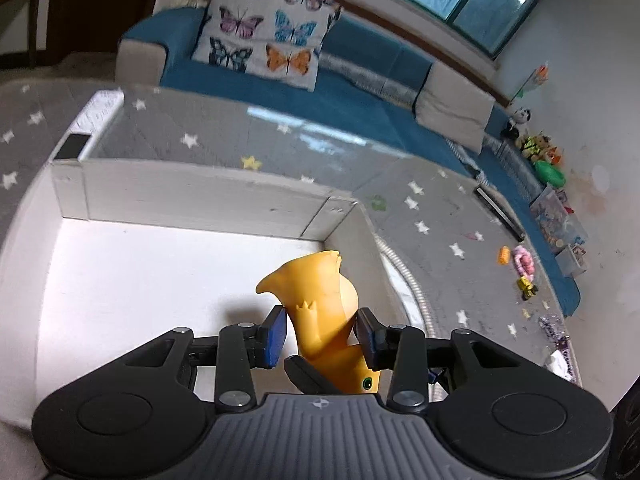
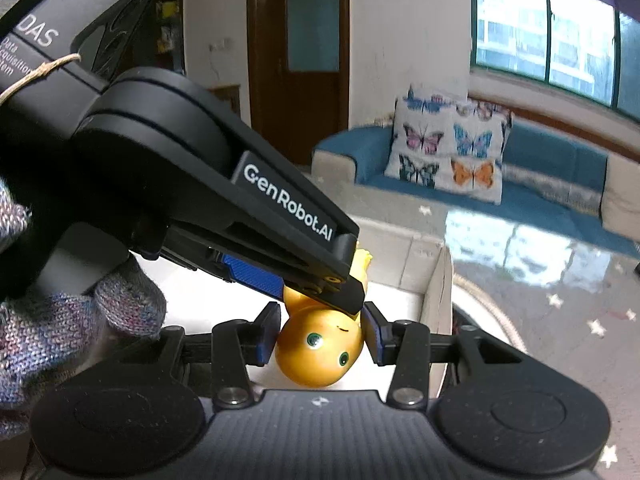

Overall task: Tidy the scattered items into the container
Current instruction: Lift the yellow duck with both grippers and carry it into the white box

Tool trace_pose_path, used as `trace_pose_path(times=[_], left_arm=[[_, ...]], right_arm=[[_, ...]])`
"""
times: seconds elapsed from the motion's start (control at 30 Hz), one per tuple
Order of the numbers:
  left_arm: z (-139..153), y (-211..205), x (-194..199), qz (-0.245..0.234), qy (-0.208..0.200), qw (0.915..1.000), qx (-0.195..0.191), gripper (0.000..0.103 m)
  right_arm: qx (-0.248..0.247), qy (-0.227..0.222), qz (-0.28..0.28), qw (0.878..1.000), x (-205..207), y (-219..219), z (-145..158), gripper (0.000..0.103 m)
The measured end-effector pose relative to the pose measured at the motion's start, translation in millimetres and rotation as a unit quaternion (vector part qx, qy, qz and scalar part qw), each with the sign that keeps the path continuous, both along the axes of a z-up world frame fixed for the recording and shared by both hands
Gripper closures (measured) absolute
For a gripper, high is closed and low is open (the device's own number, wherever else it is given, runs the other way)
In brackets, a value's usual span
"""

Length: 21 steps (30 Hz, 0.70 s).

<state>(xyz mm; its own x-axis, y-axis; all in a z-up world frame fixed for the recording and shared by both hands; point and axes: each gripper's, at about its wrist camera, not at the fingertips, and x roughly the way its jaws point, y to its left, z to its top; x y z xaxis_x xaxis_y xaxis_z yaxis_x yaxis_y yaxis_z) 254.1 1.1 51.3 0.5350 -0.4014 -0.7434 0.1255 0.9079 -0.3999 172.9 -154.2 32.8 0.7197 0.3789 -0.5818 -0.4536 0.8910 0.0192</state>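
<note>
**Two grippers, one yellow toy**

The right gripper (image 2: 320,334) is squeezed onto the round head of a yellow toy (image 2: 320,356) with green eyes. The toy hangs head down. The left gripper (image 1: 321,332) is around the toy's body, and its blue pads (image 1: 276,336) sit right beside the toy, but I cannot tell if they press on it. A hand in a knitted glove (image 2: 80,320) holds the left gripper. The toy is up in the air over a white box (image 1: 200,196) with low walls. The box sits on a shiny bench (image 2: 540,252). Behind it is a blue sofa (image 1: 360,92) with a butterfly pillow (image 1: 264,36). Small toys (image 1: 520,264) lie on the grey star rug (image 1: 440,216).
</note>
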Motion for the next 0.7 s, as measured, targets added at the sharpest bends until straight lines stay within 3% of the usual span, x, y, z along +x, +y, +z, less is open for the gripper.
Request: trace_pose_path(times=[0.27,0.7], left_arm=[[-26.4,0.5,17.7,-0.005,0.035,0.9993,-0.008,0.062],[-33.5,-2.5,22.1,-0.005,0.04,0.9992,0.007,0.062]], right_arm=[[-0.011,0.042,-0.005,0.999,19.8,8.7,-24.9,0.059],[-0.016,0.057,-0.008,0.998,12.7,14.9,-30.8,0.058]])
